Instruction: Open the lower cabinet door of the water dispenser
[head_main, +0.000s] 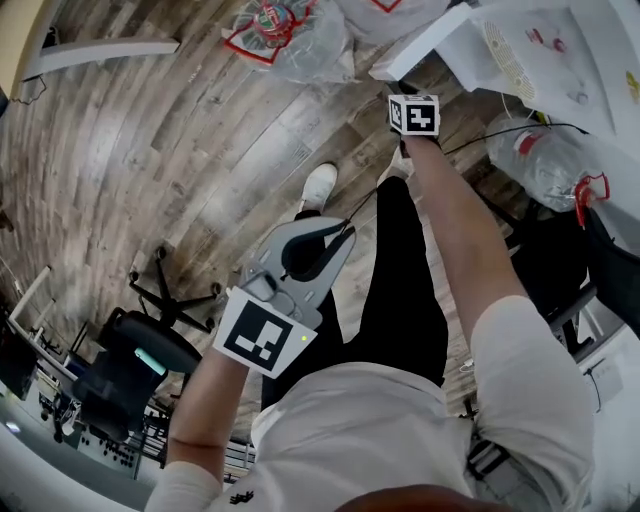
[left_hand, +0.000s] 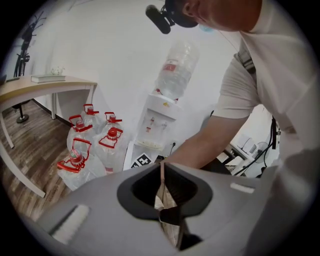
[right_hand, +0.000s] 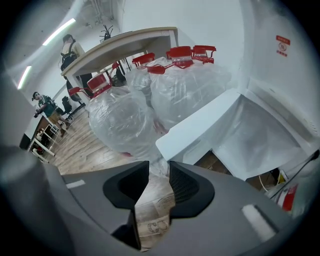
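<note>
The white water dispenser (head_main: 560, 50) stands at the top right, with a clear bottle (head_main: 545, 155) on top of it. Its lower cabinet door (head_main: 425, 42) is swung out to the left. In the right gripper view the door (right_hand: 200, 125) shows edge-on just past the jaws, and the white cabinet inside (right_hand: 260, 135) is exposed. My right gripper (head_main: 403, 92) reaches down to the door's outer edge; its jaws (right_hand: 159, 167) stand open with only floor between them. My left gripper (head_main: 340, 232) hangs back over the person's leg, shut and empty (left_hand: 162, 165). The left gripper view shows the dispenser (left_hand: 159, 122) from afar.
Several bagged water jugs with red caps (right_hand: 130, 110) (head_main: 285, 30) stand on the wood floor left of the door. A desk (right_hand: 125, 42) is behind them. An office chair (head_main: 140, 350) sits at the lower left. Cables run by the dispenser's right side (head_main: 520, 130).
</note>
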